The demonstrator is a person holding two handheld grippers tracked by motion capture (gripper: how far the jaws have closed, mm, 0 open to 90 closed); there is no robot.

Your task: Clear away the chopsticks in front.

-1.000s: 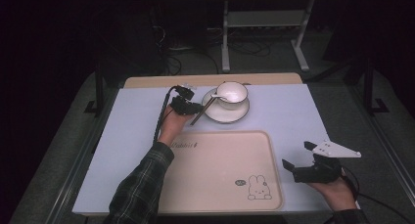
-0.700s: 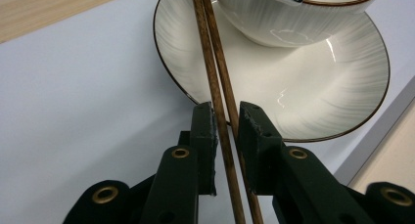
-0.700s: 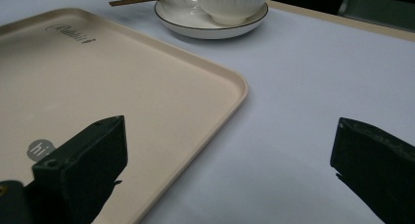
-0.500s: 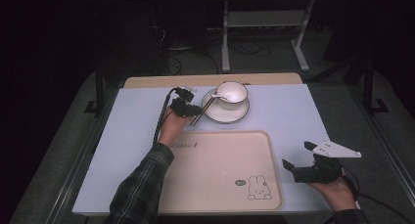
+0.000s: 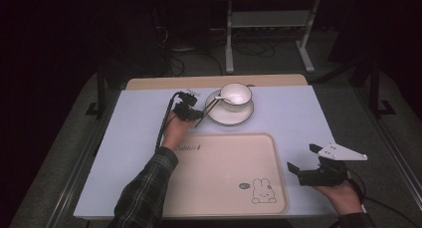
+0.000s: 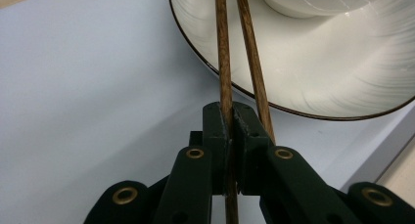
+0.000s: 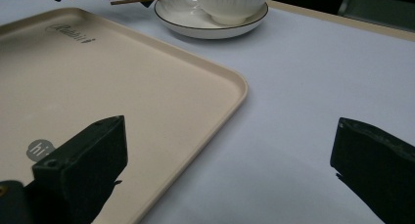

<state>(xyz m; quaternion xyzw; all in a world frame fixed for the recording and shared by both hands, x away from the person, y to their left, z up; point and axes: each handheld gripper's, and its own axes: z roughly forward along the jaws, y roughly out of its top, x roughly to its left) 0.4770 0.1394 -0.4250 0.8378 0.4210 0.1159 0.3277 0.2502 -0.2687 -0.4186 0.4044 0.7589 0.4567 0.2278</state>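
Pinching one of the two wooden chopsticks (image 6: pixel 224 62) beside the saucer (image 6: pixel 313 82), the left gripper (image 6: pixel 230 121) has just closed, while the right gripper (image 7: pixel 230 170) hangs spread wide above the table (image 7: pixel 303 87).

Two chopsticks (image 6: pixel 222 62), one bowl (image 5: pixel 236 94), one saucer (image 5: pixel 230 116) and one tray (image 5: pixel 224 173) sit on one table (image 5: pixel 298 113). Two grippers, left (image 5: pixel 195 114) and right (image 5: pixel 304 161), are present.

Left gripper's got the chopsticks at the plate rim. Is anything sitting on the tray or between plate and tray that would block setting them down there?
Nothing visible does. The left gripper pinches one of the chopsticks; the tray lies bare beside the plate.
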